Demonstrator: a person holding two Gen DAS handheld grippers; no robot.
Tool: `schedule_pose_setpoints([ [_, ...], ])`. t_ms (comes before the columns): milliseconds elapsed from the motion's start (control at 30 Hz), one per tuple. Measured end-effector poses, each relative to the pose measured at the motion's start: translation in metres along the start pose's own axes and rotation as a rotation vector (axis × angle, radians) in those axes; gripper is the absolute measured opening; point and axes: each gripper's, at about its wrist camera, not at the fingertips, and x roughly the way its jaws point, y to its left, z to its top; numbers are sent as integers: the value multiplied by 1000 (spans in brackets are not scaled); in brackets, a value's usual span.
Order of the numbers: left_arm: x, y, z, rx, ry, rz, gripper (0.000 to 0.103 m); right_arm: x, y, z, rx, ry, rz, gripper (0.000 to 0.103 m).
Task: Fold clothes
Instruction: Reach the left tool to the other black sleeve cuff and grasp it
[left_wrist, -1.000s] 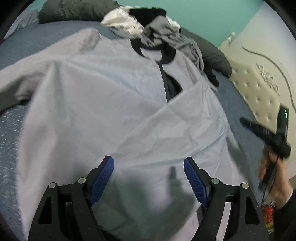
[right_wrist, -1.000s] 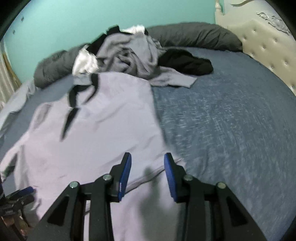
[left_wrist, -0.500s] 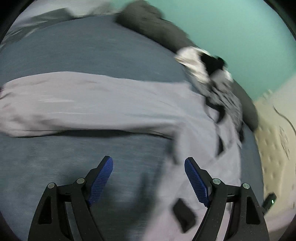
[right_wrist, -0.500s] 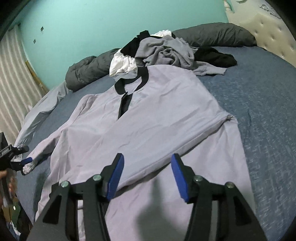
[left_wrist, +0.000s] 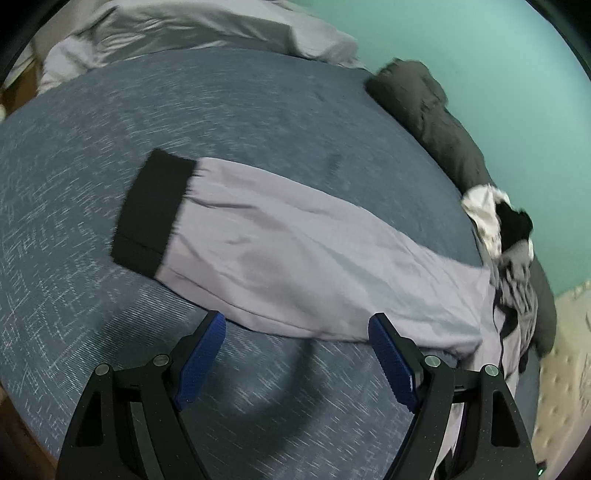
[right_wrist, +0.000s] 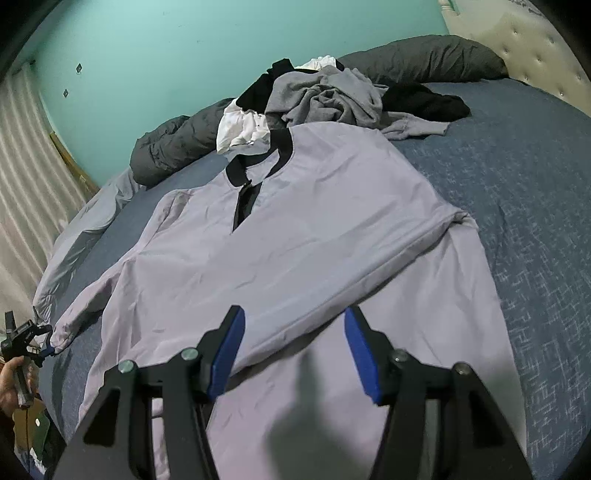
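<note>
Lying flat: one lilac jacket (right_wrist: 295, 236); two tongs, left tongs (left_wrist: 295, 354) and right tongs (right_wrist: 293, 350), released

Smooth, matt lilac cloth shirt (right_wrist: 295, 236) with black knit cuff (left_wrist: 151, 214); coarse blue woven bedcover (right_wrist: 517, 192); ribbed blue gripper pads (left_wrist: 201, 360).

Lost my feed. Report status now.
Left tool open, empty, above the sleeve. Right tool open over the shirt. Nothing folded yet. Clothes pile beyond the collar.
</note>
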Motion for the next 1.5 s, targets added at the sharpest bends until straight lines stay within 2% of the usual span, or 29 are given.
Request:
schedule_pose_setpoints([
  [267,6,33,19,-116,-28,4,82,1,0,1,-5,-4,5,57],
  [467,10,45,27,-108,-31,48,81,2,2,1,-11,0,11,57],
  [500,11,47,29,-105,-32,56,78,1,2,1,-14,0,12,57],
  [567,12,51,31,-99,-33,71,56,1,3,1,-19,-2,14,57],
  [600,12,52,34,-90,-35,76,50,1,4,0,-21,-3,14,57],
  [633,10,52,36,-76,-38,78,39,1,4,0,-23,-3,12,57],
  [767,-2,46,52,-19,-84,93,30,4,4,0,-26,2,7,57],
  [833,-6,44,60,2,-96,104,30,4,3,0,-28,3,5,57],
  [1000,22,52,62,17,22,165,30,5,4,-1,-41,6,3,57],
  [1133,26,50,59,34,4,170,30,6,5,-1,-52,9,2,57],
  [1233,19,55,58,22,-22,133,30,7,6,-2,-61,12,1,57],
  [1367,-1,54,62,65,-67,97,26,7,8,-2,-65,10,-3,57],
  [1500,-12,34,74,96,-101,52,24,6,9,-3,-70,7,-3,57],
])
